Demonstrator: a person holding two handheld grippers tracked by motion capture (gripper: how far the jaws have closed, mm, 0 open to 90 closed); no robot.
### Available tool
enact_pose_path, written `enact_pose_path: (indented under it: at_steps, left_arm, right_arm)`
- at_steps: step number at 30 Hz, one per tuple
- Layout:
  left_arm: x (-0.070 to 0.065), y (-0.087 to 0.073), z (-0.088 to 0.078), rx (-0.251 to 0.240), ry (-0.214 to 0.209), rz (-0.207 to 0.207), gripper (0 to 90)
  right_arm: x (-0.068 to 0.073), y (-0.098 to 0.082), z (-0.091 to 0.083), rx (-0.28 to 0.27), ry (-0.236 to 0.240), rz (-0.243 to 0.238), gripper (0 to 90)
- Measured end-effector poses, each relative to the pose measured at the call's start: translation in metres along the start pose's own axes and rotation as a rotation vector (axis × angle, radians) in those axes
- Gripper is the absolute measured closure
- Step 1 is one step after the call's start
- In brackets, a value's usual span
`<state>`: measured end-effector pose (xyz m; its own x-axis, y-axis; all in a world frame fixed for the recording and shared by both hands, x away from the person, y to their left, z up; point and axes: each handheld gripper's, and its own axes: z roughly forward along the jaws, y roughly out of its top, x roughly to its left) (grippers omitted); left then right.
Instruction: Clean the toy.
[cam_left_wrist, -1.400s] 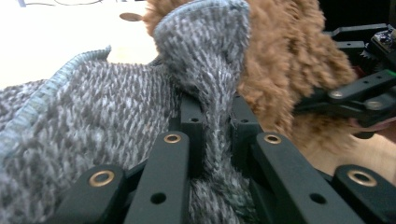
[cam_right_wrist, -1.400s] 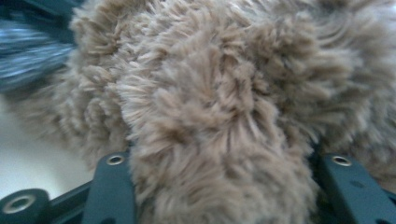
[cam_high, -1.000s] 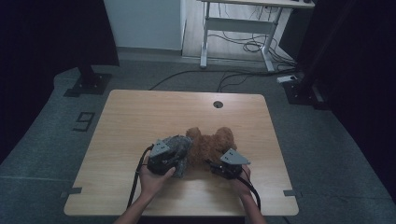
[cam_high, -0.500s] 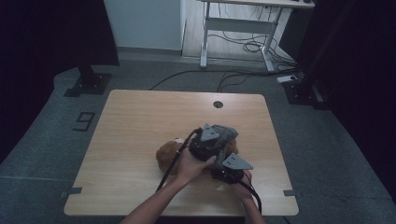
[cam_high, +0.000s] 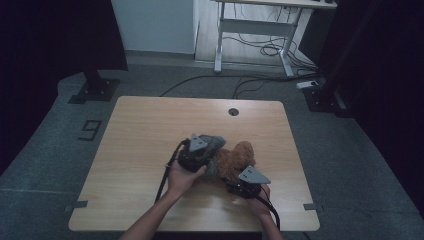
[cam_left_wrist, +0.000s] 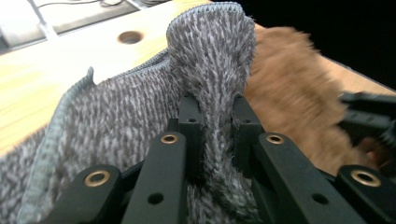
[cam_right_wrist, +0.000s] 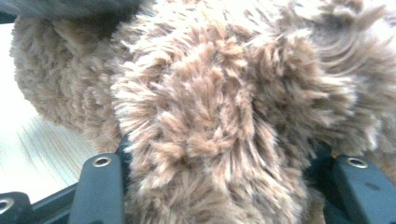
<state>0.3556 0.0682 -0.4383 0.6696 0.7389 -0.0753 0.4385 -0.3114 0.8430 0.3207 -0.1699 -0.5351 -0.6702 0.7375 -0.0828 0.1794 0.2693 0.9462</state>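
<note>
A brown plush toy (cam_high: 240, 156) lies on the wooden table (cam_high: 150, 130), right of its middle. My left gripper (cam_high: 200, 152) is held over the toy's left side, shut on a fold of grey knit cloth (cam_left_wrist: 116, 116) that stands up between its jaws (cam_left_wrist: 215, 105). The cloth (cam_high: 216, 167) drapes against the toy (cam_left_wrist: 289, 79). My right gripper (cam_high: 242, 180) is at the toy's near side. Its jaws have just been opening slightly and still hold a thick tuft of brown fur (cam_right_wrist: 224, 93) between them (cam_right_wrist: 226, 154). It also appears in the left gripper view (cam_left_wrist: 369, 116).
A round cable hole (cam_high: 233, 111) sits near the table's far edge. Beyond the table stand a white desk frame (cam_high: 250, 30) with loose cables on the floor and two black stands (cam_high: 95, 85). A taped mark (cam_high: 90, 130) lies on the floor at the left.
The left gripper swung with the grey cloth from the toy's left up and right over the toy, then came partway back left. The right gripper stayed in place.
</note>
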Motion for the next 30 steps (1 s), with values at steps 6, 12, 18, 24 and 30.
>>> enact_pose_path:
  at_steps: [6, 12, 18, 24, 30]
  left_arm:
    - [0.025, -0.016, -0.030, -0.023, 0.006, -0.038, 78.5]
    - [0.044, -0.036, -0.044, -0.008, 0.074, -0.063, 78.6]
    - [0.068, -0.063, -0.044, 0.025, 0.055, -0.160, 78.5]
    - [0.071, -0.056, -0.047, 0.034, 0.063, -0.165, 78.4]
    - [0.034, -0.018, -0.038, 0.015, 0.029, -0.059, 78.2]
  right_arm:
    - [-0.001, 0.000, 0.001, -0.007, 0.001, 0.009, 38.2]
    - [-0.001, 0.000, 0.001, -0.005, 0.001, 0.014, 38.1]
    - [-0.001, -0.001, 0.001, -0.007, 0.002, 0.012, 37.8]
    - [-0.002, -0.002, 0.001, -0.008, 0.005, 0.032, 37.8]
    - [-0.004, -0.002, 0.001, -0.008, 0.010, 0.053, 37.7]
